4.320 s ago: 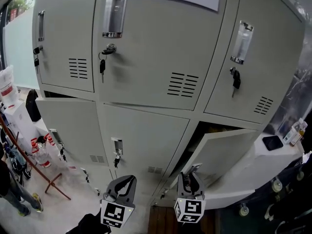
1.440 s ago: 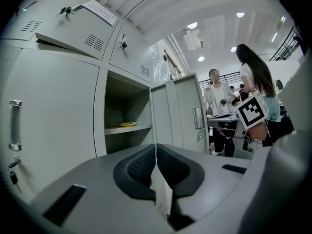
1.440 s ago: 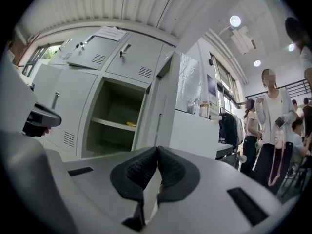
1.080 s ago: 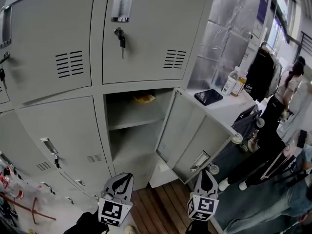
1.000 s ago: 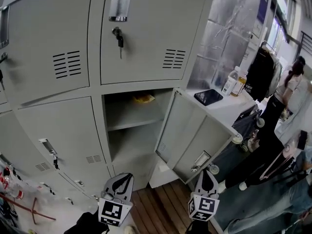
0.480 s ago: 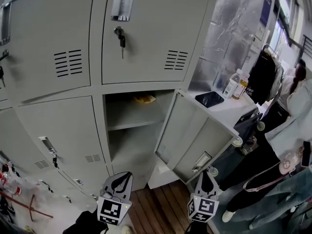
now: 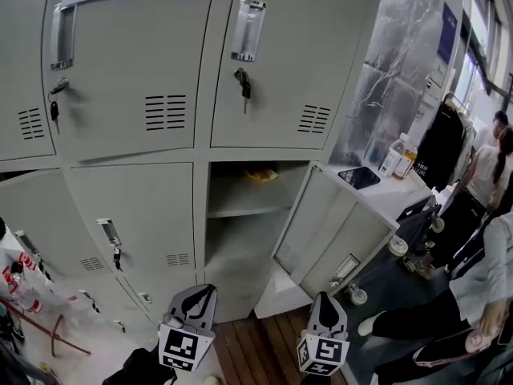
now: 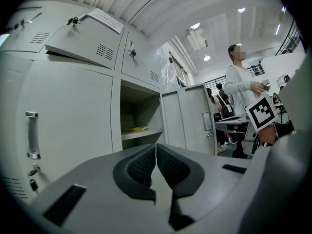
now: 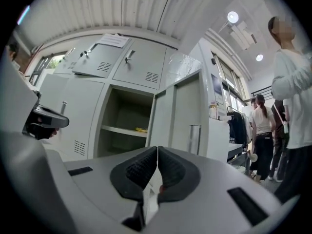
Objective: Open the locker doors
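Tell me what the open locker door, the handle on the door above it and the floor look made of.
Open locker door: likely painted sheet metal, matte light grey. The sign is a thin, flat panel of uniform colour.
Handle: probably polished or chromed metal, since it shines brighter than the door around it.
Floor: looks like wood planking, or perhaps wood-look laminate. It shows brown strips with seams.

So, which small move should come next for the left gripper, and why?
Probably move the left gripper, which is shut and empty, up toward the handle of the lower middle locker door. That door looks closed, while the lower right locker door beside it already stands wide open.
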Motion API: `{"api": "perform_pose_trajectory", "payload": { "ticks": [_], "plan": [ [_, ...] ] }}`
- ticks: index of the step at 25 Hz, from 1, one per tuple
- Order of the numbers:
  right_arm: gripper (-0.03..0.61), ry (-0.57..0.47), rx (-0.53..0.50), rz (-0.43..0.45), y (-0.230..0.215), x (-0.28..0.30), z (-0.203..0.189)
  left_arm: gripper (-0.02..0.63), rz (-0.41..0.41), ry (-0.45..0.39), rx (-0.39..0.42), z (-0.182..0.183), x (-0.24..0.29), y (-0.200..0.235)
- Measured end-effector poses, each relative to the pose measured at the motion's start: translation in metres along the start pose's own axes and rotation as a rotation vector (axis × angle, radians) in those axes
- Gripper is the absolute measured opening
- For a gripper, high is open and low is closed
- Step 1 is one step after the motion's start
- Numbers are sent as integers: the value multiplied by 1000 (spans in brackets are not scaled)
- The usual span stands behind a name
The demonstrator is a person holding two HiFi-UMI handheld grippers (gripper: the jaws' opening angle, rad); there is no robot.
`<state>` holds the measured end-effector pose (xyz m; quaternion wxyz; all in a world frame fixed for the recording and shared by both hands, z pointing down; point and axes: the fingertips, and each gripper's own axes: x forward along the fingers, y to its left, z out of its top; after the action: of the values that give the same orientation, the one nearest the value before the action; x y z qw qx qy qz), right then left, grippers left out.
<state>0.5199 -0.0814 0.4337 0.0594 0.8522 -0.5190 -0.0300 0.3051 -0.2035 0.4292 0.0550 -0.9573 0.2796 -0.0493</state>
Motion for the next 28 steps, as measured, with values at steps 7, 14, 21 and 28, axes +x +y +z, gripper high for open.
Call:
{"api": "perform_pose_trajectory", "payload": {
  "ticks": [7,14,21,28],
  "plan": [
    [17,-16,7,117,70,-19,10,26,94,-7,10,5,-58,35],
    [17,-26,-4,241,148,-48,17,26,171,-1,11,1,-122,63],
    [17,-36,-7,331,215,-85,20,25,230,14,6,-12,-190,81],
    [17,-42,-15,410,269,-127,21,25,288,30,-2,-26,-255,93]
  ]
}}
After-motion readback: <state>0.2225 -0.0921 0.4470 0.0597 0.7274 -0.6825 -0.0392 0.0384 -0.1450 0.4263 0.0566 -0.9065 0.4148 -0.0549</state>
